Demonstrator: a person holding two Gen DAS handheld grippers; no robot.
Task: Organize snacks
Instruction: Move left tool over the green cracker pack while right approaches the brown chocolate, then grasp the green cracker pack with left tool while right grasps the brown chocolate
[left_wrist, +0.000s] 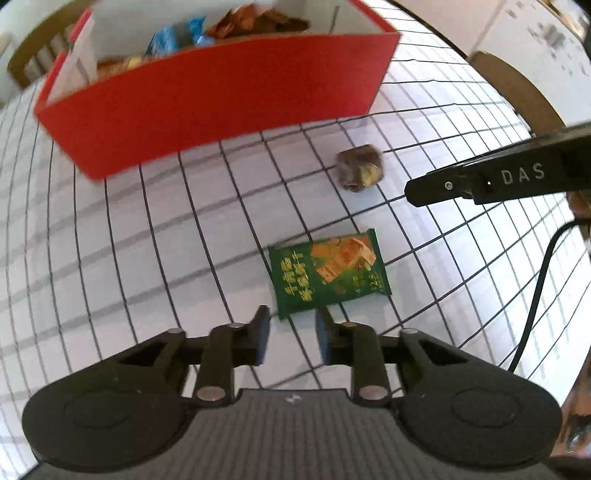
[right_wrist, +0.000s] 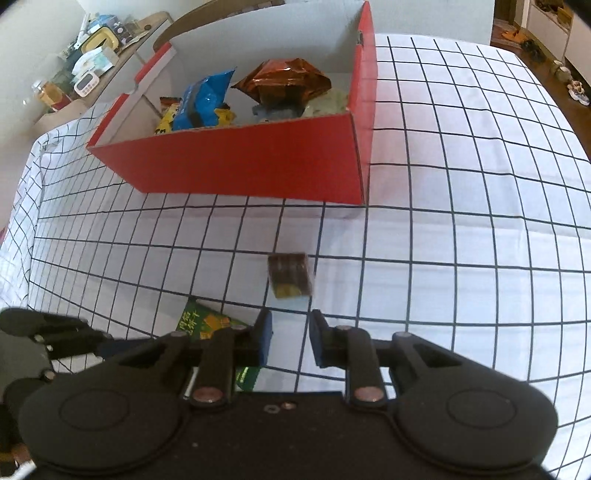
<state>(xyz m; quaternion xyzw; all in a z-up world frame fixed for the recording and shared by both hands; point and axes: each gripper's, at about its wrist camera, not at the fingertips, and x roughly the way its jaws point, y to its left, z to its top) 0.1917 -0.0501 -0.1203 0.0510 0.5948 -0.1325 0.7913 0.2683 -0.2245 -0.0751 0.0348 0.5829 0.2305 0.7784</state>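
1. The left gripper (left_wrist: 290, 334) points steeply down at the checked tablecloth (left_wrist: 147, 229). Its jaws stand narrow with nothing between them.
2. Just ahead of its fingertips, slightly toward its right finger, lies the green packet (left_wrist: 328, 275), flat on the cloth and apart from the pads.
3. The right gripper (right_wrist: 290, 338) is also narrow and empty. Cloth shows through the gap between its fingers.
4. Ahead of its tips, near but not touching, lies the small brown sweet (right_wrist: 291, 275). In the left wrist view the same sweet sits farther out than the green packet.
5. The red box (right_wrist: 240, 162) stands well beyond both snacks, open at the top, with a blue bag (right_wrist: 203, 99) and a copper foil bag (right_wrist: 284, 81) already inside.
6. The green packet is probably light, thin and slick, a crimped foil pouch around a stiff bar. Lying flat, it gives little to pinch, so the jaws would need to widen and close across its short sides, or catch a crimped end.
7. The brown sweet looks small, light and blocky, with a glossy wrapper. It should be pinched across its middle, gently, so it does not squirt out.
8. Both snacks are not yet in the box.
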